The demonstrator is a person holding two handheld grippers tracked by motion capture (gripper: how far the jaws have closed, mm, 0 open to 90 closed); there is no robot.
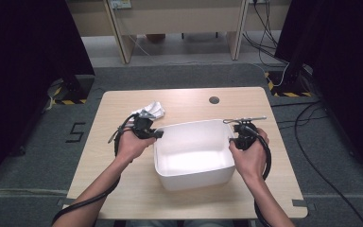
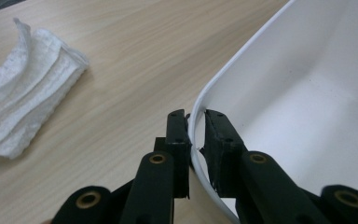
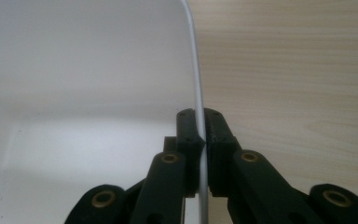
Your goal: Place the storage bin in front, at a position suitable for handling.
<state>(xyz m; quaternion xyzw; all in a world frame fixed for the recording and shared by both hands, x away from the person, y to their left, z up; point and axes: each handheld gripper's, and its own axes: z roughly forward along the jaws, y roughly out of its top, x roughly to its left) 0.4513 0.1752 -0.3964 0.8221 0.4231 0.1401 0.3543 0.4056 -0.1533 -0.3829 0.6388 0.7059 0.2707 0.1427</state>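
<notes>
From above, a white tub (image 1: 194,153) sits near the middle of the wooden table (image 1: 123,189), the left gripper (image 1: 157,134) at its left rim, the right gripper (image 1: 234,139) at its right rim, and a crumpled white cloth (image 1: 152,109) lying just beyond the left hand. The left gripper view shows its jaws clamped across the tub's thin rim (image 2: 196,116), one jaw outside and one inside, cloth (image 2: 23,93) off to the left. In the right gripper view the jaws pinch the tub's right wall (image 3: 198,107) the same way.

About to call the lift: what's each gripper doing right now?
Left gripper: shut on the white tub's left rim.
Right gripper: shut on the white tub's right rim.
</notes>
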